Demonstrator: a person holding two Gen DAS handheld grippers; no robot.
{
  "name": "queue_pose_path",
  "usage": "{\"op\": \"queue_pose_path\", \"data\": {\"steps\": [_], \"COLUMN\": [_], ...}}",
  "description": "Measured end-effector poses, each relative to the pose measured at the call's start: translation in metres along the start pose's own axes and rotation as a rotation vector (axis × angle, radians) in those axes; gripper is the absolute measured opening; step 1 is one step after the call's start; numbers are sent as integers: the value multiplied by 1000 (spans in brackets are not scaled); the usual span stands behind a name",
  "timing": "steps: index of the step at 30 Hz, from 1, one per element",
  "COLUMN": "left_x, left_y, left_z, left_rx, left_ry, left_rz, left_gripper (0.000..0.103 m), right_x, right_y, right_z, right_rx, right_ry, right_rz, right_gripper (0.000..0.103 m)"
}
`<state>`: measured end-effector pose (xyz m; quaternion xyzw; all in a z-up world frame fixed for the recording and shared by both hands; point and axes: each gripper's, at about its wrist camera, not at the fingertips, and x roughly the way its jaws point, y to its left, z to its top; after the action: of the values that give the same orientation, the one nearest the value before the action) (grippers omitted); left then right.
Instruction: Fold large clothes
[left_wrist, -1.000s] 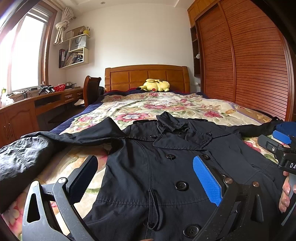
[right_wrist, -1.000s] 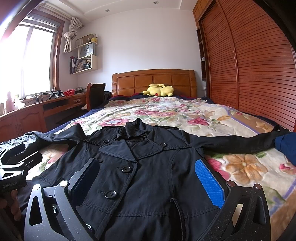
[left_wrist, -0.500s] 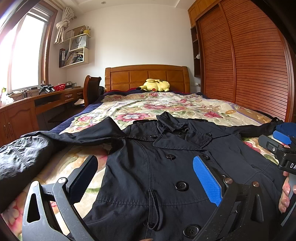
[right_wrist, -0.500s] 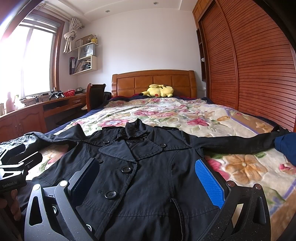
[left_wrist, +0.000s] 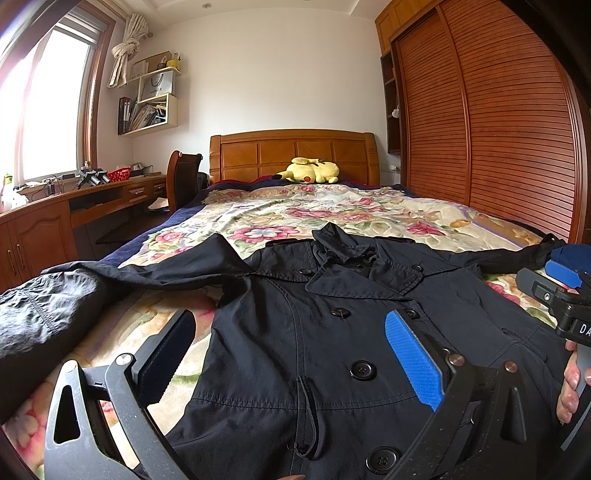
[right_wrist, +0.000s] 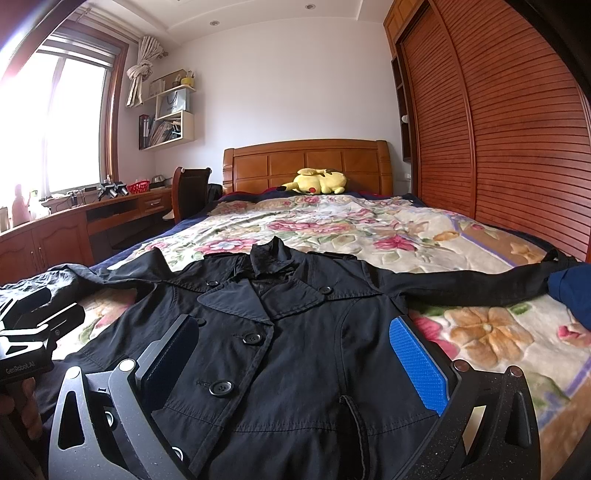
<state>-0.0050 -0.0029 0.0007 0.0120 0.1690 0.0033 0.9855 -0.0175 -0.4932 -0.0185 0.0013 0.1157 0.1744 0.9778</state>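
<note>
A black double-breasted coat lies front up on the flowered bedspread, collar toward the headboard, both sleeves spread out to the sides. It also shows in the right wrist view. My left gripper is open and empty, hovering over the coat's lower left front. My right gripper is open and empty over the coat's lower right front. The right gripper also shows at the right edge of the left wrist view, and the left gripper at the left edge of the right wrist view.
A yellow plush toy lies by the wooden headboard. A wooden desk and chair stand on the left. A slatted wardrobe runs along the right. A blue cloth lies at the right sleeve's end.
</note>
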Motion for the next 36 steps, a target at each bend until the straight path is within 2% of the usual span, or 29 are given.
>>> {"op": "queue_pose_path", "data": {"steps": [26, 36], "left_x": [0, 5], "left_y": [1, 16], "left_z": [0, 10], "left_rx": [-2, 24], "left_ry": [0, 97], "left_rz": [-1, 11], "left_gripper": [103, 103], "right_x": [0, 0], "right_y": [0, 4], "right_z": [0, 7], "right_rx": [1, -2], "right_ry": [2, 38], "right_rz": [2, 62], "right_gripper": [103, 103]}}
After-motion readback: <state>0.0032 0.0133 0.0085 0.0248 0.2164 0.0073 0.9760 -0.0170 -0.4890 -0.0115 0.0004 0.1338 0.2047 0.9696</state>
